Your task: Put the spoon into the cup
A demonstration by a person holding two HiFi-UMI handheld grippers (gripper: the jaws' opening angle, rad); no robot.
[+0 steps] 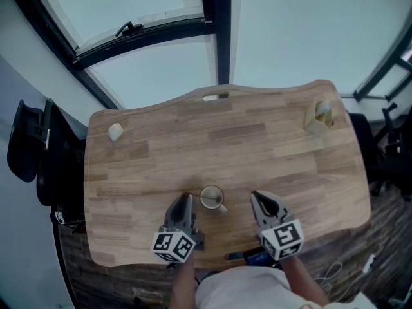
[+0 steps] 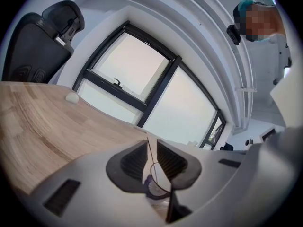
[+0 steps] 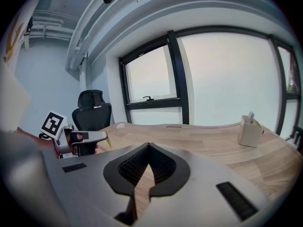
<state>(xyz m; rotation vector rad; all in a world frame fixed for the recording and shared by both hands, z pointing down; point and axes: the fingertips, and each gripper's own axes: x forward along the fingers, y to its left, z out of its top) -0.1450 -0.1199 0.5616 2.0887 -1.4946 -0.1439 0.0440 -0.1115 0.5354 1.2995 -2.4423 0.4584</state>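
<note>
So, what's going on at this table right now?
A person holds a two-jaw gripper in each hand over a wooden table. The left gripper is closed on the thin handle of a spoon, and its tip is just to the left of the cup. The right gripper is on the cup's other side, shut and holding nothing. The spoon is not yet in the cup.

Pale cup point(image 1: 211, 197) upright, handle rightward; thin spoon point(image 2: 150, 150) edge-on between the left gripper's point(image 1: 186, 201) closed jaws
</note>
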